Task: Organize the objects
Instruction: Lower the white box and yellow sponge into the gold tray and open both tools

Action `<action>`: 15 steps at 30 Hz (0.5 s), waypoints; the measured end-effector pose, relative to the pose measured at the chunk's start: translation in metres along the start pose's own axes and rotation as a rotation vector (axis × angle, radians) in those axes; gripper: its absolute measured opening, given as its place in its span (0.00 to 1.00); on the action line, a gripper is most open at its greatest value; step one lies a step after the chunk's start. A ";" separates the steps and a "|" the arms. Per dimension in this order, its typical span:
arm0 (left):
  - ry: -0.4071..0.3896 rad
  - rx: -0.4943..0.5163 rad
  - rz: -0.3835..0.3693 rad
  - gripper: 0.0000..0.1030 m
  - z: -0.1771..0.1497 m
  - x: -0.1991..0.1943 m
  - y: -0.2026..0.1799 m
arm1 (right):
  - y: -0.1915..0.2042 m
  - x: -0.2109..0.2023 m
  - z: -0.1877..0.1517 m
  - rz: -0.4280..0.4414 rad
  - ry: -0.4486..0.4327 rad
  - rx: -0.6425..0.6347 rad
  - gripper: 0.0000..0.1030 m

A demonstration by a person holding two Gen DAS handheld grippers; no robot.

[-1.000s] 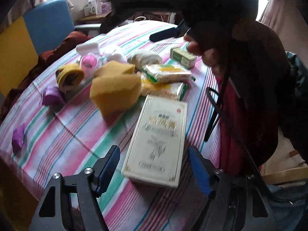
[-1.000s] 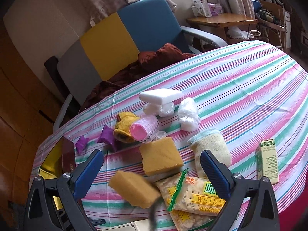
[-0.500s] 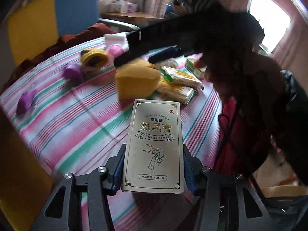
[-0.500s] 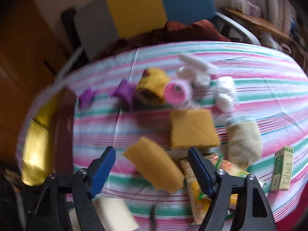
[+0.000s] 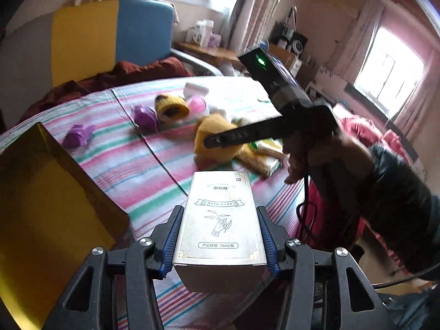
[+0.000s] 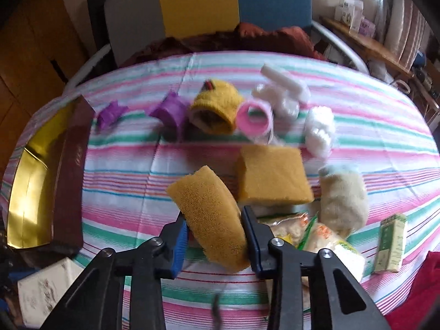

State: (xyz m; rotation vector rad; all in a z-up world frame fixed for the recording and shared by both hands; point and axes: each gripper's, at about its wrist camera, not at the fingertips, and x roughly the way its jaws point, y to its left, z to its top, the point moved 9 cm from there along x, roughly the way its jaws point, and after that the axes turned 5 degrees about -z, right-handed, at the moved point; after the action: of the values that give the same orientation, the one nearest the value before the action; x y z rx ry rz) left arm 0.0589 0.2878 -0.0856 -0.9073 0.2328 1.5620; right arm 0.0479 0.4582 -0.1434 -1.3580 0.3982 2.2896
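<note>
Left wrist view: my left gripper (image 5: 220,243) is clamping the cream box (image 5: 221,217) above the striped tablecloth (image 5: 143,170); a window (image 5: 387,74) is glowing at two o'clock.

Right wrist view: my right gripper (image 6: 216,243) is closing on the yellow sponge (image 6: 211,214), its pads pressing it; the armchair (image 6: 220,2) is standing at twelve o'clock.

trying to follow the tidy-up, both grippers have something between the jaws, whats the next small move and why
Probably carry the cream box across to the gold-lined open box and lower it in. The left gripper is shut on it and it is clear of the striped tablecloth, with the open box right beside it. The right gripper is only now closing on the yellow sponge, so that can follow.
</note>
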 end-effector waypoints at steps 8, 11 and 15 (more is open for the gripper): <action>-0.152 -0.086 0.124 0.50 0.012 -0.058 0.041 | 0.051 -0.059 0.024 0.178 -0.125 -0.009 0.35; -0.215 -0.155 0.220 0.50 0.013 -0.088 0.075 | 0.098 -0.067 0.032 0.268 -0.132 -0.064 0.35; -0.256 -0.269 0.385 0.51 -0.002 -0.127 0.130 | 0.157 -0.064 0.034 0.374 -0.094 -0.117 0.36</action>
State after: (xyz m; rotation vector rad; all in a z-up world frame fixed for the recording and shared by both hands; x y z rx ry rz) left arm -0.0661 0.1615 -0.0488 -0.8921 0.0118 2.0858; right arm -0.0309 0.3247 -0.0680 -1.3131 0.5328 2.7077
